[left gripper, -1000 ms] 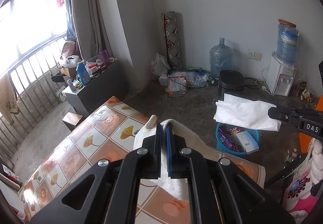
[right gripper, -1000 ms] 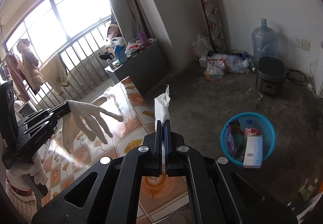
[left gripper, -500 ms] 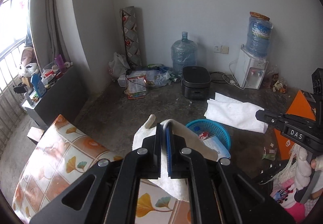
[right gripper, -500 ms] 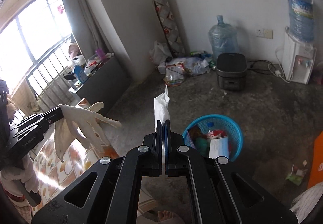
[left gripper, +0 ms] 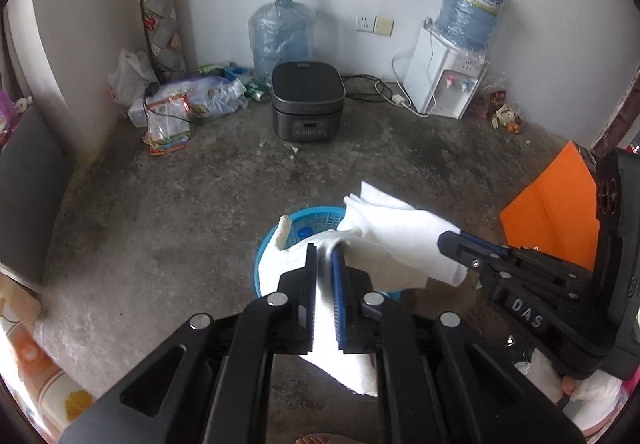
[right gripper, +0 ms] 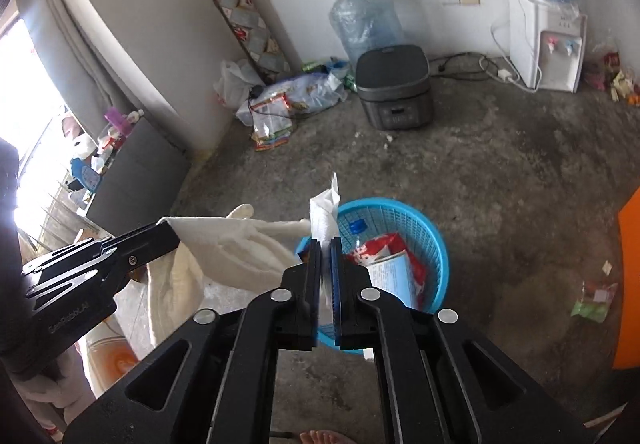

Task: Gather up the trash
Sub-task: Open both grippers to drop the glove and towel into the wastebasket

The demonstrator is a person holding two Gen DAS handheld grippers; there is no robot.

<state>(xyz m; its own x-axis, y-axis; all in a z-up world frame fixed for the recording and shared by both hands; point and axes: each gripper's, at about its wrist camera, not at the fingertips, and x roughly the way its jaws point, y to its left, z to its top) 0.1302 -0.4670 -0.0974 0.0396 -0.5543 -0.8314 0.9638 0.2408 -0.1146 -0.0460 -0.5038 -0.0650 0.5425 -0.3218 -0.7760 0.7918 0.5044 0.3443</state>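
A blue plastic basket with wrappers and a box inside stands on the concrete floor. My right gripper hangs over its near rim. Its jaws are opening and a white tissue stands loosely in the gap. My left gripper is also above the basket. Its jaws are opening too, with a white glove draped between them and sagging below. In the right wrist view the left gripper comes in from the left with the glove spread towards the basket. The left wrist view shows the right gripper and the tissue.
Along the back wall are a dark rice cooker, a water bottle, a white water dispenser and bags. An orange board stands at the right. A wrapper lies on the floor, and a bare foot shows below.
Both grippers swung away from the patterned table and down over the blue basket. Their jaws, tight on the glove and the tissue before, now stand slightly apart.
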